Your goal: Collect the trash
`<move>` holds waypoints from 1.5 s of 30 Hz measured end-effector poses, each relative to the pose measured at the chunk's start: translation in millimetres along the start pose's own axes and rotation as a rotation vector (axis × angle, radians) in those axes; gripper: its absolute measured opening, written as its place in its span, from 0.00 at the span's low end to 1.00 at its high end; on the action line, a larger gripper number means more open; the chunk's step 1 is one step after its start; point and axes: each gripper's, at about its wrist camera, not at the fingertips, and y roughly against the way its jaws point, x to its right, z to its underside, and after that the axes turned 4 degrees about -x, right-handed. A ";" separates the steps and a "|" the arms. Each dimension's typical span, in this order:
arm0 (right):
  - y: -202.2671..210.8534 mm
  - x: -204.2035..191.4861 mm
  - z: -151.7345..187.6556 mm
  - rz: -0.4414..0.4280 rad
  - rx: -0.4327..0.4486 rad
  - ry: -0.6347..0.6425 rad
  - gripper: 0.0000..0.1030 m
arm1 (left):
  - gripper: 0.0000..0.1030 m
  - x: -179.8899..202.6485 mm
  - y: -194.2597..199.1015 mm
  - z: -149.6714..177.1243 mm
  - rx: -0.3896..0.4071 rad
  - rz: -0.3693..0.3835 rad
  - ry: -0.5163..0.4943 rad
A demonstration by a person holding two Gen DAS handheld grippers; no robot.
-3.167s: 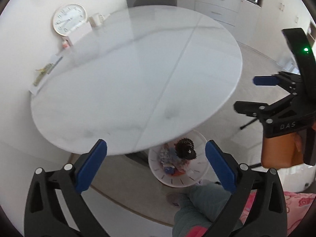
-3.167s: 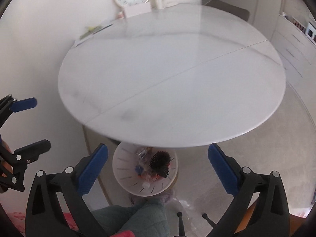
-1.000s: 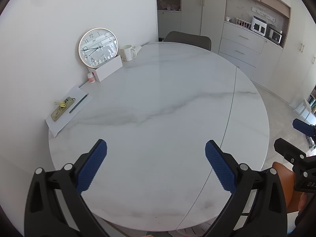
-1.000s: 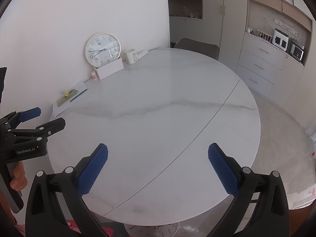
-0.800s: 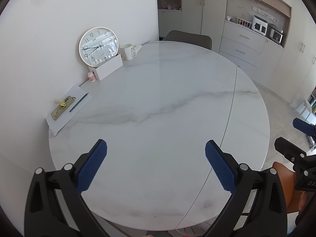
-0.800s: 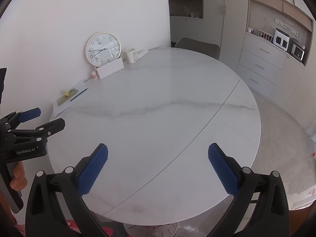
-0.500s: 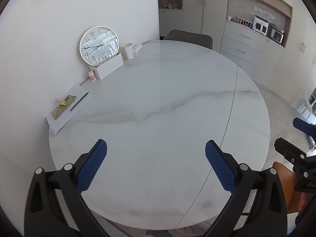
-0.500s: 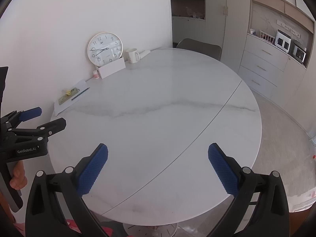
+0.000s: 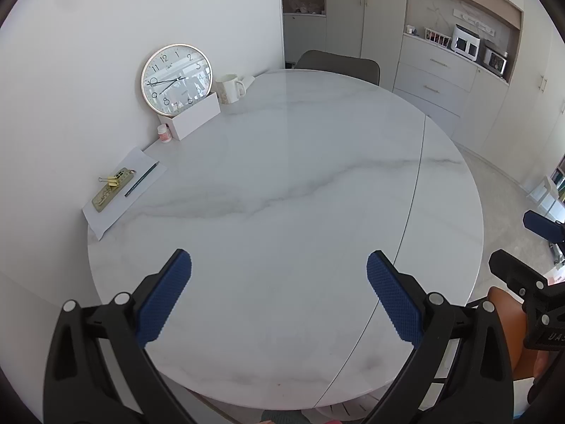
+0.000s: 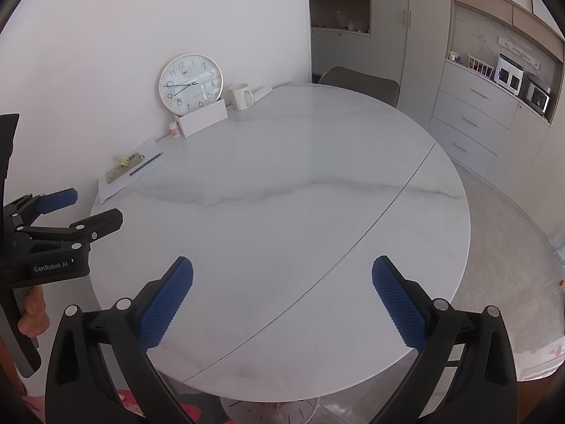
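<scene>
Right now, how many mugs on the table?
1. The white mug stands at the far edge of the marble table, by the wall, just right of the clock and the white box. None seems hidden.

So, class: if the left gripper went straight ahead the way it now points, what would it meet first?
Probably the bare marble table top. The left gripper is open and angled down over it, with nothing between the fingers; depth is hard to judge.

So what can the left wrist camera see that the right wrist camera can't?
Only the left wrist view shows the right tool from the side, open. Only the right wrist view shows the left tool from the side, open, with fingers on its handle. Both show the round table, the clock, the mug and the paper.
</scene>
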 end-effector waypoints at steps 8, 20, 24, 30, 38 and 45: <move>0.1 -1.6 1.6 0.000 -0.002 -0.006 0.98 | 0.93 -1.3 -2.6 1.3 -0.003 0.009 -0.005; -0.3 0.5 3.3 -0.002 -0.002 -0.006 0.98 | 0.93 -8.9 -10.3 2.8 -0.028 0.039 0.010; -0.3 -0.4 4.2 -0.002 -0.002 -0.006 0.98 | 0.93 -8.0 -9.7 3.4 -0.009 -0.009 0.007; -0.7 -0.9 4.7 -0.001 -0.003 -0.004 0.98 | 0.93 -7.1 -10.1 3.4 -0.002 -0.023 -0.015; -0.7 -7.2 9.2 -0.001 -0.010 -0.006 0.98 | 0.93 -5.5 -5.9 3.5 0.027 -0.023 -0.029; 1.2 -10.1 11.9 0.002 -0.007 -0.010 0.98 | 0.93 -7.8 -7.6 3.8 -0.006 0.016 -0.015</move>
